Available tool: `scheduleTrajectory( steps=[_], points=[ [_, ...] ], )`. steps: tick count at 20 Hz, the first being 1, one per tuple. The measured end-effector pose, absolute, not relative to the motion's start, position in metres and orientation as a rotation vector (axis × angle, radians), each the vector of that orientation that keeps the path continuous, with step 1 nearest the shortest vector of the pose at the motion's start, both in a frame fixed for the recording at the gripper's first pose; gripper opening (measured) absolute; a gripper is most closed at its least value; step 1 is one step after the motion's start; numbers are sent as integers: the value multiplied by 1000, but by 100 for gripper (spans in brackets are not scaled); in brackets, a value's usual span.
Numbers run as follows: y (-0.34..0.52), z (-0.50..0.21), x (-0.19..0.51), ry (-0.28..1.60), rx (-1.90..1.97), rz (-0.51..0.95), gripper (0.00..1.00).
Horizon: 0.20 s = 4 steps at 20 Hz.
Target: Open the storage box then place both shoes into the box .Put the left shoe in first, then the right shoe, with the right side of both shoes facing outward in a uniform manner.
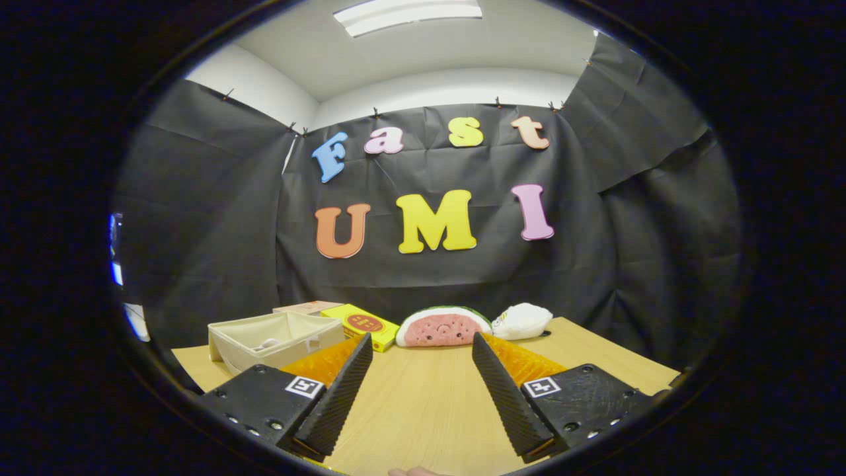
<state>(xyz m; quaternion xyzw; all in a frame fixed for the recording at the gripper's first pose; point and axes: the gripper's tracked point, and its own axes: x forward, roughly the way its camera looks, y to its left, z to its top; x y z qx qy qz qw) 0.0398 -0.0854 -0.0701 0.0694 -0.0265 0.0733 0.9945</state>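
beyond spread jaws, open-topped fabric box (274, 337)

Your storage box (274, 338) is a low, beige fabric bin with soft upright walls. It sits upright on the wooden table (423, 410), ahead of your gripper (423, 360) and off beyond its left finger, with its top open so you look down into a pale lining. Something small and whitish lies on its floor; you cannot tell what it is. A yellow carton (362, 325) rests just beside its far right corner. Your gripper's fingers stand wide apart over bare table, holding nothing.
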Motion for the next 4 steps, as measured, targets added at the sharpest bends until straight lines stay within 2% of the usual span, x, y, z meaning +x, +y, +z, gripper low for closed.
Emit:
scheduleTrajectory(
  steps=[4],
  points=[
    [-101, -77, 46, -33, 177, 142, 93]
  ],
)
